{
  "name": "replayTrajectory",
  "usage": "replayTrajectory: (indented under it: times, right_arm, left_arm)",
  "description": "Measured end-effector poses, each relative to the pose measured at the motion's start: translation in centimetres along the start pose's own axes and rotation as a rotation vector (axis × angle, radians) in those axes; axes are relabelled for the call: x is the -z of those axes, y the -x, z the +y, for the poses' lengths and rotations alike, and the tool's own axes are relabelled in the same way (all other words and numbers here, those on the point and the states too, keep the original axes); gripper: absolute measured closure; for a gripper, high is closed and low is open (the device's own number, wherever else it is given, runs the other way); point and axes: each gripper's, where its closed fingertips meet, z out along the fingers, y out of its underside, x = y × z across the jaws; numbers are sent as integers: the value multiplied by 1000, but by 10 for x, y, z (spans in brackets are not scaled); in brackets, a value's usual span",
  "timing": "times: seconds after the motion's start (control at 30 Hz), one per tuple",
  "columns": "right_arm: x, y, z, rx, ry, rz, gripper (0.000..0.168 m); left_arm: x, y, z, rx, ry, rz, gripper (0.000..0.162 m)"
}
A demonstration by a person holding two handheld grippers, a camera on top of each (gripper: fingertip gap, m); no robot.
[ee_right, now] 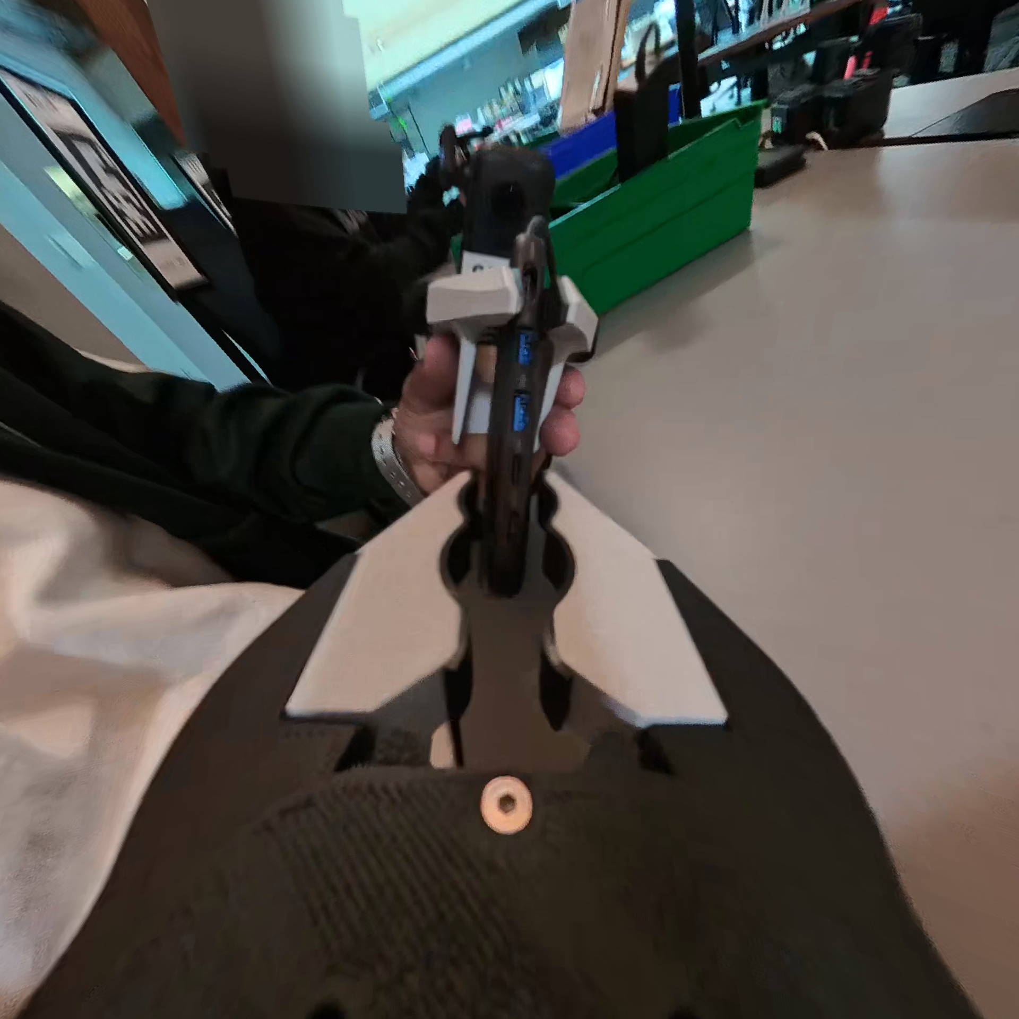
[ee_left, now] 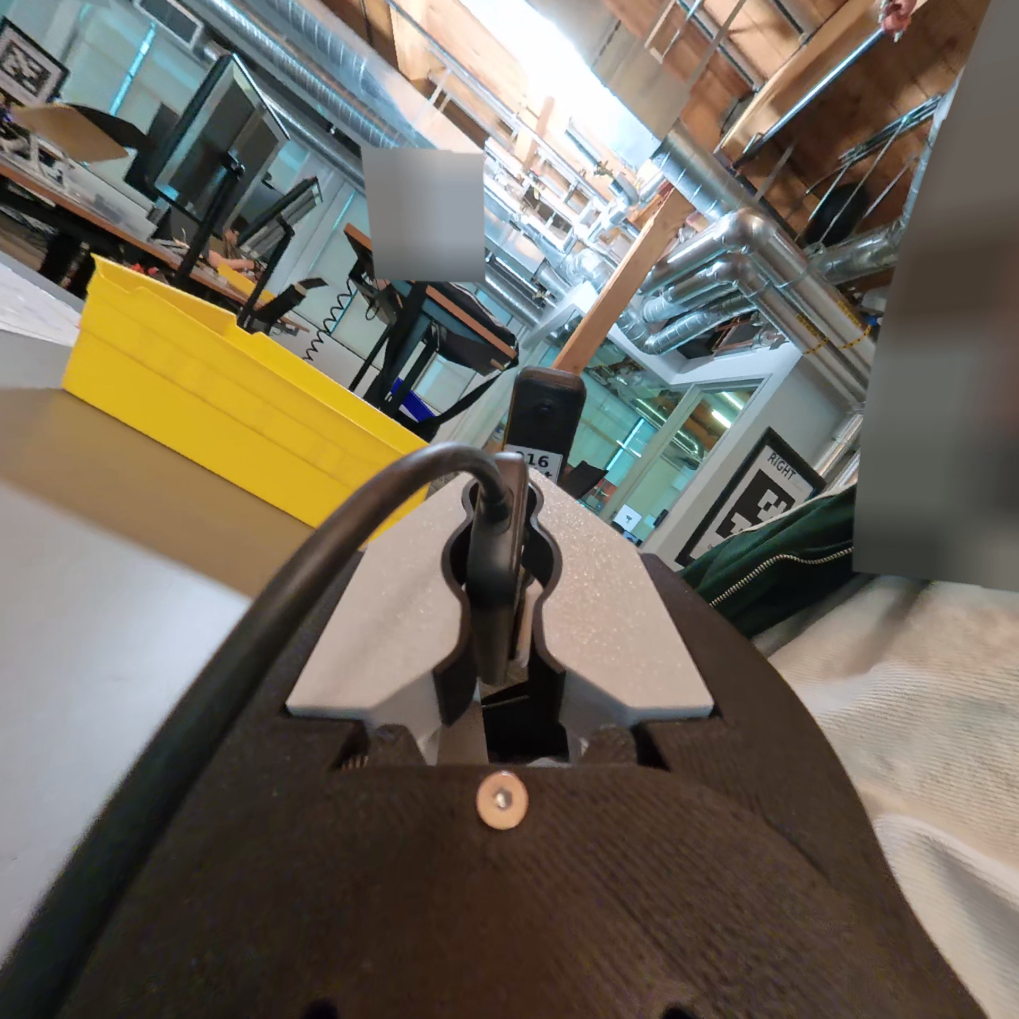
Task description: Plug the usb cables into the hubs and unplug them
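Note:
A slim dark USB hub with blue ports is held in the air between both grippers. My right gripper is shut on its near end. My left gripper is shut on its far end, with a hand behind it. In the left wrist view my left gripper clamps the grey hub edge-on. A black cable curves in from the left, and its plug end lies against the hub between the fingers. The right gripper's black body shows just beyond the tips.
A yellow bin stands on the pale table to the left. A green bin and a blue bin stand at the back of the table. A person's light clothing and dark green sleeve are close by.

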Motion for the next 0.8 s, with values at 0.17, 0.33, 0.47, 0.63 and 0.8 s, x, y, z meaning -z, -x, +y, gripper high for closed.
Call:
replayTrajectory:
  times: [0.17, 0.33, 0.47, 0.63, 0.8]
  right_arm:
    - [5, -3, -9, -3, -36, 35, 158]
    - [24, -12, -34, -117, -209, 24, 158]
    - [30, -17, -39, -168, -265, 9, 159]
    - [21, -7, -36, -140, -253, -8, 158]
    - [17, 0, -40, -65, -271, 6, 158]
  left_arm:
    - [1, 7, -8, 26, -68, -35, 122]
    - [-2, 9, -3, 32, -46, -49, 103]
    - [-4, 5, 0, 15, -42, -29, 121]
    - [-5, 3, 2, -22, -37, -31, 145]
    - [-3, -8, -1, -17, -54, 45, 153]
